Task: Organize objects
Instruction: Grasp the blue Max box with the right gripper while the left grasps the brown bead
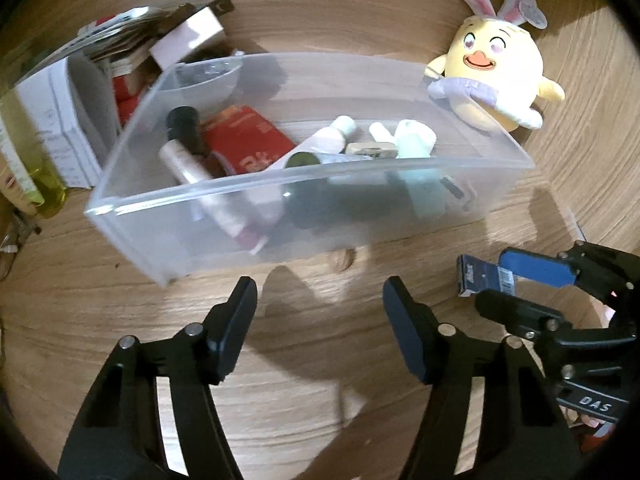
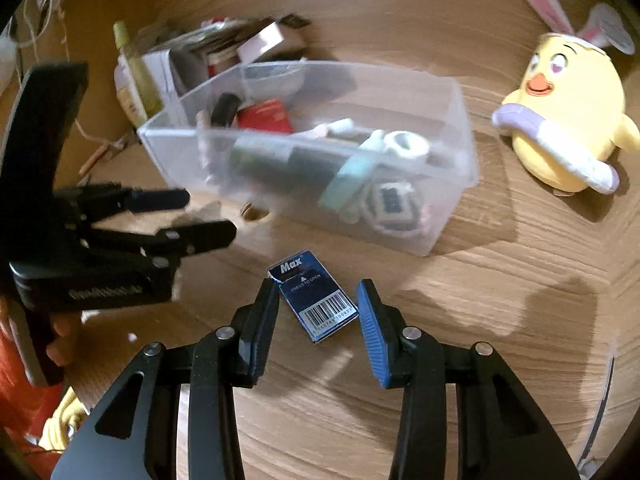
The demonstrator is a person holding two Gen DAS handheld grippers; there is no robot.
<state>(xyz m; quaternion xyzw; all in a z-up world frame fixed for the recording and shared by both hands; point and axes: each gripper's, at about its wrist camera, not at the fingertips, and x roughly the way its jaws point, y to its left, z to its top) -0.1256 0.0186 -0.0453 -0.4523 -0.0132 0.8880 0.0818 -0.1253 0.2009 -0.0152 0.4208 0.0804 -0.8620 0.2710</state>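
Blue card, printed "Max" with a barcode, marks the small box [image 2: 313,299] that is to be picked up: it lies flat on the wooden table [image 2: 460,360], just in front of the clear plastic bin [image 2: 460,128] and apart from it. The right gripper [image 2: 318,308] is held with its jaws spread, one finger on each side of the box, neither clearly pressing it. The box sits askew between the fingers, so the wrist is best turned until the pads face its long sides squarely before the jaws are brought together. A low grip is advised, since the box is thin and could be tipped or skidded away. The left gripper [image 1: 320,300] is held spread and empty over bare table before the bin. A yellow plush chick [image 2: 568,112] sits well apart to the right and need not be disturbed.
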